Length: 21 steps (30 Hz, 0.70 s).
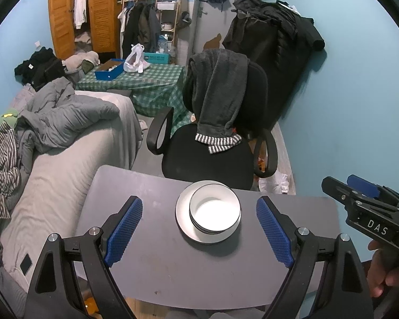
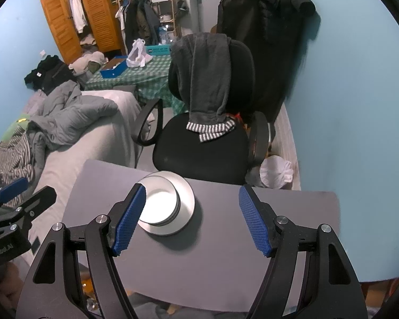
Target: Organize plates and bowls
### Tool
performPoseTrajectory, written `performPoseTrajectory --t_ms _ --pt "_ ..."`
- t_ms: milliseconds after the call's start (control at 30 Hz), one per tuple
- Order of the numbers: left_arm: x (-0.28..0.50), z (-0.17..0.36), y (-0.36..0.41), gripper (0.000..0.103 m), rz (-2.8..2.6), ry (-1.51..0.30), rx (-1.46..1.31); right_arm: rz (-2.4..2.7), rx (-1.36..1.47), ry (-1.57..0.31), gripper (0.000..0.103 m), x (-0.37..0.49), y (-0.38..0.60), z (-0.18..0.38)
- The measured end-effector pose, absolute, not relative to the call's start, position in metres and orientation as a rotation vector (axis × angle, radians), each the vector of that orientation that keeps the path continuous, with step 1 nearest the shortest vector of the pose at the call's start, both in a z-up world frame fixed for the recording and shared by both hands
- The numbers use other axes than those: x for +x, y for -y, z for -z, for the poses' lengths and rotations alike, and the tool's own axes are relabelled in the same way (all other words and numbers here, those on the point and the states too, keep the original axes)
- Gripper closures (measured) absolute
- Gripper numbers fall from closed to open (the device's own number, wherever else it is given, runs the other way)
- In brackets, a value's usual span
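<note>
With the bowls point(image 1: 214, 208) already nested and sitting on the plate point(image 1: 182, 212), the stacking looks close to done, and the step in hand seems to be either a last nudge to centre the pile or a lift of the whole stack. Both tools are released and hold nothing: the left tool point(image 1: 199, 228) has its blue pads spread wide, with the stack ahead of it and between the lines of its two fingers, while the right tool point(image 2: 192, 216) is just as wide, and the stack lies ahead of its left finger point(image 2: 129, 219), which hides part of the bowl rim. To do it well, a tool should come down level to the plate's rim, not onto the bowls, since the bowls sit off-centre toward the plate's far side and could slide if tipped. The stack stands near the surface's point(image 1: 146, 260) far edge, just before the chair point(image 1: 210, 154), so any push away from the tools risks sending it off. Nearer the tools the surface is bare, with open room to draw the stack back; the bed point(image 1: 53, 186) lies close to the left tool's left side and a wall to the right tool's right.
</note>
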<state>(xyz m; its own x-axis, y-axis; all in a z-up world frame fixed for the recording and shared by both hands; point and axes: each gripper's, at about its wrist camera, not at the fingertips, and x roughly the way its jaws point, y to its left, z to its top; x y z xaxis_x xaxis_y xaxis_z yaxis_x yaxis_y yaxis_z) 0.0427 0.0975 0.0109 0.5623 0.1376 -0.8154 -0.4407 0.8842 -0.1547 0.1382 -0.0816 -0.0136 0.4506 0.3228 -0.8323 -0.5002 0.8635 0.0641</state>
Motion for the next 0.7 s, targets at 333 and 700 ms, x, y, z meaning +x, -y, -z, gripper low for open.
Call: performPoseTrajectory --t_ms 333,700 --pt "0.0427 -0.0124 -0.0949 0.014 -0.346 -0.917 -0.358 -0.509 -0.206 -0.983 0.031 0.1356 0.0824 0.0151" --pt "0.0438 -0.0164 -0.0970 0.014 -0.350 -0.917 -0.333 -0.510 -0.205 -0.983 0.031 0.1377 0.0840 0.0156"
